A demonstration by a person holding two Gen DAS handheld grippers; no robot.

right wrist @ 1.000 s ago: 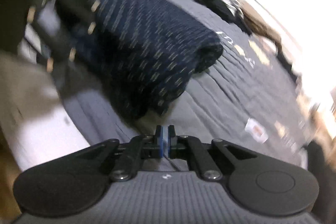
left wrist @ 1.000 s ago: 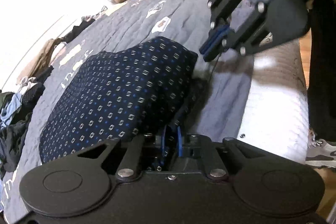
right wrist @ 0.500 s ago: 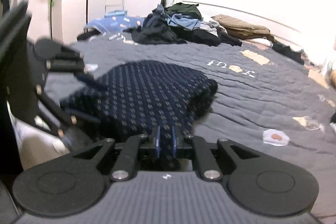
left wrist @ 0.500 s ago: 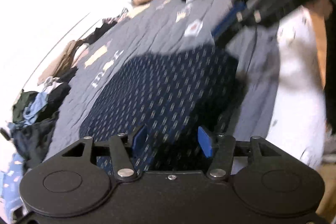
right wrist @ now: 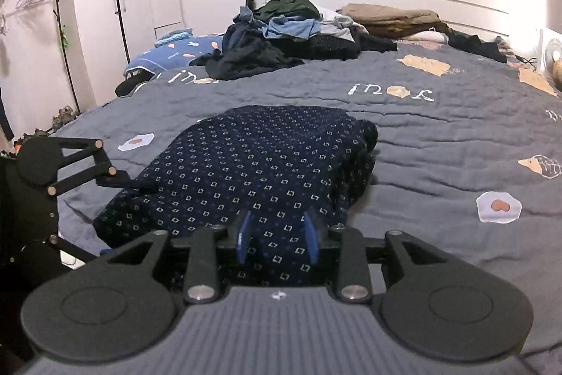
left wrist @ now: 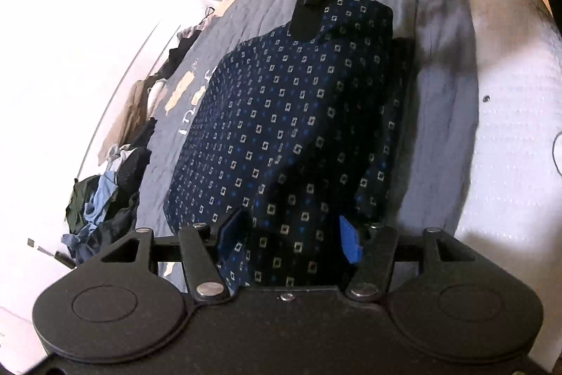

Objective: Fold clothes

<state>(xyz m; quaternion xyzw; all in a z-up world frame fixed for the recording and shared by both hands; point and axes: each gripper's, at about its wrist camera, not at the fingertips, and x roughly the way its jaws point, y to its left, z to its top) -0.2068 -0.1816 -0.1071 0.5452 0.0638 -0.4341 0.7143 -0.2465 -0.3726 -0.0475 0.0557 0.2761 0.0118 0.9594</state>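
The folded navy patterned garment (right wrist: 253,164) lies on the grey quilted bed (right wrist: 439,136). The left tongs (left wrist: 288,234) are spread and closing, cloth between their pads. The right tongs (right wrist: 277,236) are opening just above its near edge, pinching nothing.

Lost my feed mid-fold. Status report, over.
Left hand-held gripper closing, right hand-held gripper opening, both astride the fabric, neither clamped. Navy patterned garment folded on grey bedspread. Nothing in the way.
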